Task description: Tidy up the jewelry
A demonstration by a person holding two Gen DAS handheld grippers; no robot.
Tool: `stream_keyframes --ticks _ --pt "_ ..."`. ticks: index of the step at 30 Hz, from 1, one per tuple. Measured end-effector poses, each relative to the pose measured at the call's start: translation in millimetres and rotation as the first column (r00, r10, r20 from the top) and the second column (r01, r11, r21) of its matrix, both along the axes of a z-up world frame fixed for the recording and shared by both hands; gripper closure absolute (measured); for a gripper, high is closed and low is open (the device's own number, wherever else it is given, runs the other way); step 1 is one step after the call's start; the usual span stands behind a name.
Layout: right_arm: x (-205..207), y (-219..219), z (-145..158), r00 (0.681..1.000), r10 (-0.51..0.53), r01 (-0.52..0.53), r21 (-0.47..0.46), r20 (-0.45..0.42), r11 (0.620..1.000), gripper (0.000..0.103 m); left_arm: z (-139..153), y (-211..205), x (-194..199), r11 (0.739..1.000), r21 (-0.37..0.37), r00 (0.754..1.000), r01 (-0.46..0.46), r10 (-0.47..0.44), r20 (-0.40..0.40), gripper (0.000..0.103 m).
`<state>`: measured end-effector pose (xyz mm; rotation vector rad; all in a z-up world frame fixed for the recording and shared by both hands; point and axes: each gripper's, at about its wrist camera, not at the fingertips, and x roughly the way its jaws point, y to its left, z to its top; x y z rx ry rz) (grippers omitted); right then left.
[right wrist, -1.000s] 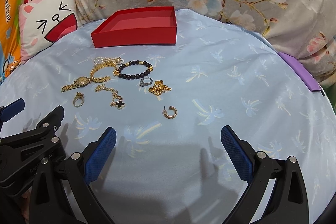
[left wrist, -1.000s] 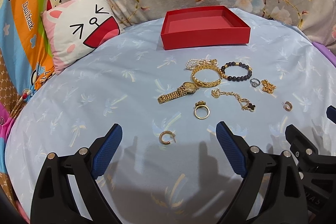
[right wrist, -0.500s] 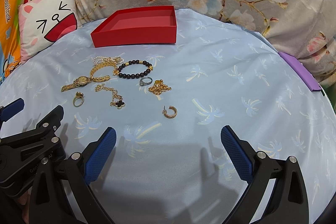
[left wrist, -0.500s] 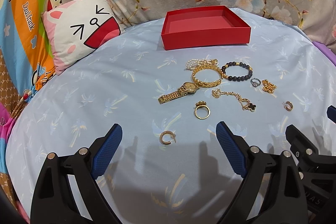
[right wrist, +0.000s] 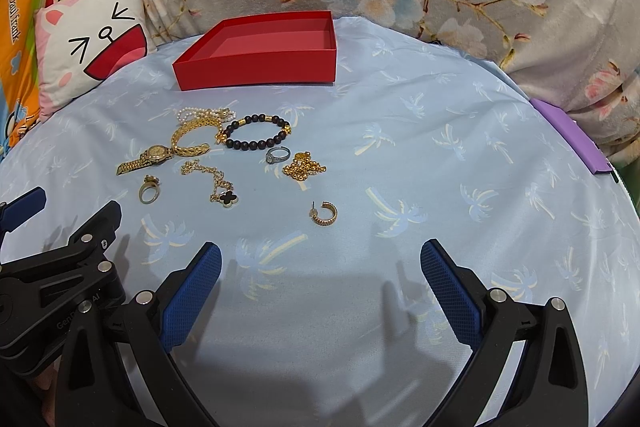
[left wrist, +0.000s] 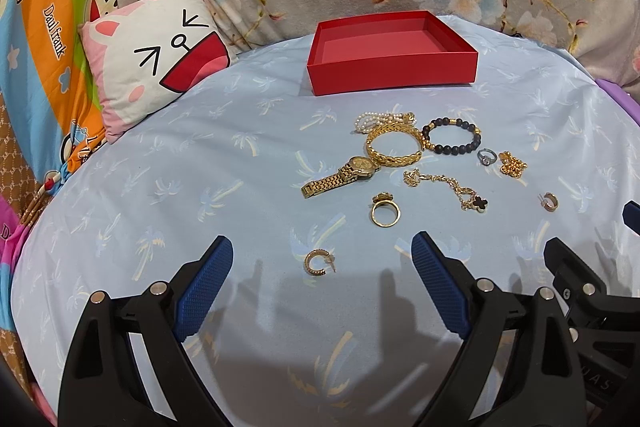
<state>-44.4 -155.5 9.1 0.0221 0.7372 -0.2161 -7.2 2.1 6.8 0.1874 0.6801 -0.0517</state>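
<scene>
Left gripper [left wrist: 322, 259] jaws were spread wide, holding nothing; one gold hoop earring [left wrist: 319, 262] lay on the blue sheet [left wrist: 168, 163] between them. Right gripper [right wrist: 320, 269] jaws were likewise released, a second hoop earring [right wrist: 324, 213] lying just ahead of the gap. The jewelry cluster sat farther out: gold watch [left wrist: 342, 177], gold bangle [left wrist: 394, 145], bead bracelet [left wrist: 452, 136], gold ring [left wrist: 385, 213], clover chain [left wrist: 448, 189]. The red box [left wrist: 390, 57] lay beyond the cluster, nothing visible inside.
</scene>
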Motion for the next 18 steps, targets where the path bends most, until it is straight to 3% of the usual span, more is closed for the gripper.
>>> stream_keyframes --ticks 18 --pt "0.6 -0.1 -2.0 1.000 0.000 0.000 0.004 -0.006 1.000 0.005 -0.8 0.4 0.6 1.000 0.002 1.000 0.001 -0.001 -0.007 0.015"
